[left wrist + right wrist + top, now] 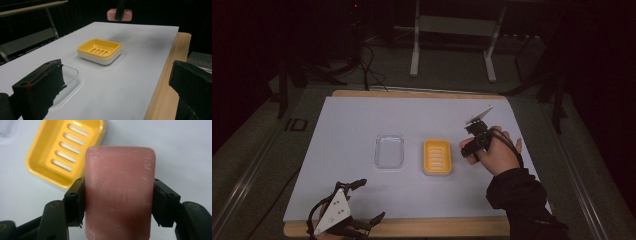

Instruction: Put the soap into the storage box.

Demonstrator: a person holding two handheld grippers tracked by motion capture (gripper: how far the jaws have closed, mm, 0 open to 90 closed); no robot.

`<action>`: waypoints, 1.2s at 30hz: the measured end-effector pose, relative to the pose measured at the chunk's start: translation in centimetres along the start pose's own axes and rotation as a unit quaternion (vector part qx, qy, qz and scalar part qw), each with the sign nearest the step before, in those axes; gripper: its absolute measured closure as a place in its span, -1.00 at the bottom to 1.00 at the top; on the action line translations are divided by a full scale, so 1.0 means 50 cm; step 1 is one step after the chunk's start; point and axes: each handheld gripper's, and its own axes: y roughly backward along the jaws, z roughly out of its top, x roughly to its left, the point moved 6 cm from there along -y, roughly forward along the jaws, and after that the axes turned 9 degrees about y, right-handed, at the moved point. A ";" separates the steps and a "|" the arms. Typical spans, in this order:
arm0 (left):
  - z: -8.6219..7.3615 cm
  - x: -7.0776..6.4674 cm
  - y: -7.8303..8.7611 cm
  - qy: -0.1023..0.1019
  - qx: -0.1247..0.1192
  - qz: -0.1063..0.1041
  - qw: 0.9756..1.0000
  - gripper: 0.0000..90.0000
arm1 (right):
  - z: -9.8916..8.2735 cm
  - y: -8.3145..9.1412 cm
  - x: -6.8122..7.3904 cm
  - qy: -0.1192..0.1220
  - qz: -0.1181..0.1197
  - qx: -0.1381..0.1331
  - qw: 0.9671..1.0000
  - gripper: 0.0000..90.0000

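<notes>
From the high view I see my right gripper (475, 134) held up over the white mat (362, 120), just right of the yellow soap dish (437, 156), with the hand (499, 152) wrapped around its body and the dark sleeve (517, 195) running back to the near right edge. In the right gripper view its two black jaws press against both long sides of a pink bar of soap (120, 195), so I am grasping the soap firmly; the bar stands lifted above the mat, and the dish (65, 152) lies beyond it to the upper left of that view, its slotted tray bare. The soap's face is scuffed with pale marks and carries a faint round stamp I cannot read. My left gripper (362, 202) sits at the near left corner of the table, over the wooden edge (437, 226), its grey three-cornered plate (333, 211) facing up. In the left gripper view its jaws stand wide apart with nothing between them, so it is released. That same view looks across the mat at the yellow dish (100, 51) in the middle distance, and farther off the pink soap (119, 14) hangs in the air, crossed by a dark jaw of the other gripper. A clear plastic lid or tray (389, 151) lies flat on the mat just left of the dish, apart from it; the left jaw partly hides its near edge in the left gripper view (71, 73). Beyond the far end of the table the floor is dark, with white frame legs (414, 45).
</notes>
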 end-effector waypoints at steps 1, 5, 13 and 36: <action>0.000 0.000 0.000 0.000 0.000 0.000 1.000 -0.99 | 0.004 -0.001 0.005 0.004 -0.005 0.004 1.000 -0.16; 0.000 -0.001 0.000 -0.001 0.001 0.000 1.000 -0.99 | 0.027 -0.012 0.028 -0.004 0.007 0.000 1.000 -0.16; 0.000 -0.001 0.000 -0.001 0.000 -0.001 1.000 -0.99 | 0.066 -0.031 0.077 -0.048 0.002 -0.014 0.999 -0.16; 0.001 -0.002 0.001 -0.003 0.000 -0.004 1.000 -0.99 | 0.103 -0.121 0.143 -0.149 -0.005 -0.025 0.988 -0.16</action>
